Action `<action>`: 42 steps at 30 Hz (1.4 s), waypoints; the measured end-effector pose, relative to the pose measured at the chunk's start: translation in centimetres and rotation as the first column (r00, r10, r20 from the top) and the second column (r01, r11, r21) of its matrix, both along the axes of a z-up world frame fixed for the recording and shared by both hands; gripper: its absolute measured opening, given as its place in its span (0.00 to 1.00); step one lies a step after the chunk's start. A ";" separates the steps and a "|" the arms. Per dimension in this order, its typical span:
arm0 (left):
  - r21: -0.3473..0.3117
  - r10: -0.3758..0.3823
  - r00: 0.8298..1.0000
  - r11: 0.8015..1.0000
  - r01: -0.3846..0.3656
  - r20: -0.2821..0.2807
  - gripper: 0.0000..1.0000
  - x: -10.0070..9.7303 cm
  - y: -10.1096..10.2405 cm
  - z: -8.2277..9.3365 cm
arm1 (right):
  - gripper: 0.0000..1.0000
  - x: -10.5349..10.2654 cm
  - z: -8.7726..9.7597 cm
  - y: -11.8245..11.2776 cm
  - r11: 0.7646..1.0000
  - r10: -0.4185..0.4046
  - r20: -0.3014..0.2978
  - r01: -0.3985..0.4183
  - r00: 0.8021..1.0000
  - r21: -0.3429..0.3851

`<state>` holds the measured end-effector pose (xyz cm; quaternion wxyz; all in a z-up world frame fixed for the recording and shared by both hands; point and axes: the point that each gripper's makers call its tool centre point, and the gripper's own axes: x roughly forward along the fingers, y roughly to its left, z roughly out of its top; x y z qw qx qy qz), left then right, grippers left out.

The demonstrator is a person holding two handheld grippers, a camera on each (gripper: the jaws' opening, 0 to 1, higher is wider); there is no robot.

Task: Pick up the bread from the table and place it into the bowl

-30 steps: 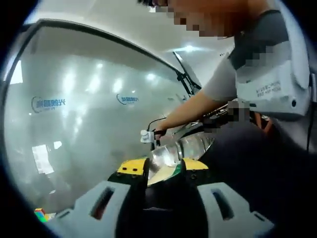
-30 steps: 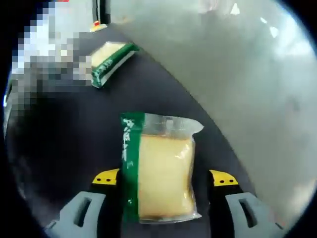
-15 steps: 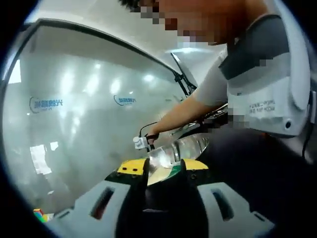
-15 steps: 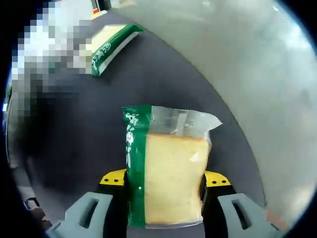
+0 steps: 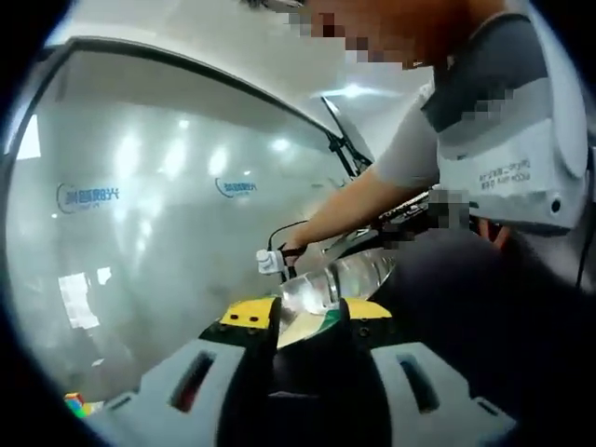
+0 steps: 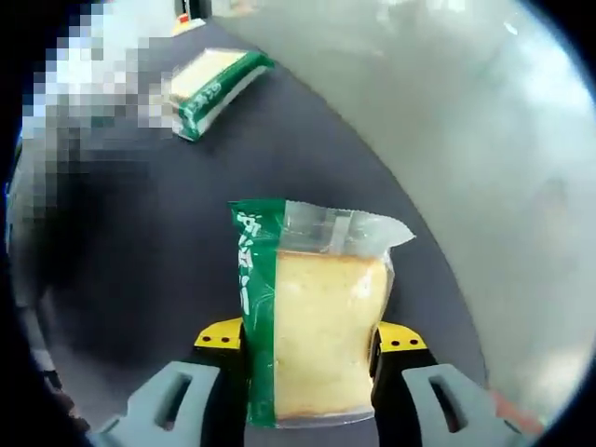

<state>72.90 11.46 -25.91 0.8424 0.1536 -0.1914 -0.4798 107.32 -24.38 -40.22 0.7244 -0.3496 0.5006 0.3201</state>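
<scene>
My right gripper (image 6: 310, 341) is clamped on a packaged bread slice (image 6: 312, 321) above the dark table (image 6: 140, 261); a second bread packet (image 6: 212, 90) lies farther off on that table. My left gripper (image 5: 307, 317) grips another clear-wrapped bread packet (image 5: 321, 293).

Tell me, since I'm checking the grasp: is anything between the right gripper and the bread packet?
Nothing visible. The right gripper has its jaws pressed on both sides of the bread packet above the dark table. The bowl's position can't be judged.
</scene>
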 end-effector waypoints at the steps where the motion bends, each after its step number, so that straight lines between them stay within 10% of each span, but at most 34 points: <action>1: -0.002 0.000 1.000 1.000 0.000 0.001 0.19 0.0 0.1 0.0 | 0.46 -0.2 0.6 0.0 1.000 -0.002 0.012 0.002 1.000 0.007; 10: -0.035 0.003 1.000 0.999 -0.004 -0.003 0.19 0.0 0.7 0.7 | 0.46 -7.5 12.7 4.4 0.985 0.113 0.154 -0.131 0.982 0.115; 18: -0.057 0.007 1.000 0.998 -0.008 -0.014 0.19 0.1 0.8 0.7 | 0.46 -18.8 20.9 13.0 0.908 0.405 0.201 -0.418 0.892 0.025; 24: -0.056 -0.018 1.000 0.998 0.017 -0.016 0.19 -0.5 0.3 0.6 | 0.46 -24.6 17.6 19.1 0.808 0.588 0.075 -0.580 0.806 -0.099; 31: -0.043 -0.022 0.998 0.999 0.020 -0.056 0.20 -0.3 0.0 0.0 | 0.47 -25.9 10.9 24.5 0.745 0.660 -0.015 -0.657 0.751 -0.120; 37: -0.040 -0.012 0.999 0.999 0.010 -0.048 0.20 -0.2 0.4 0.1 | 0.48 -25.9 5.7 24.6 0.720 0.668 -0.092 -0.673 0.738 -0.167; 42: -0.040 0.029 0.999 0.999 -0.030 -0.039 0.20 0.4 1.3 0.4 | 0.49 -26.3 7.3 24.3 0.731 0.665 -0.066 -0.666 0.744 -0.145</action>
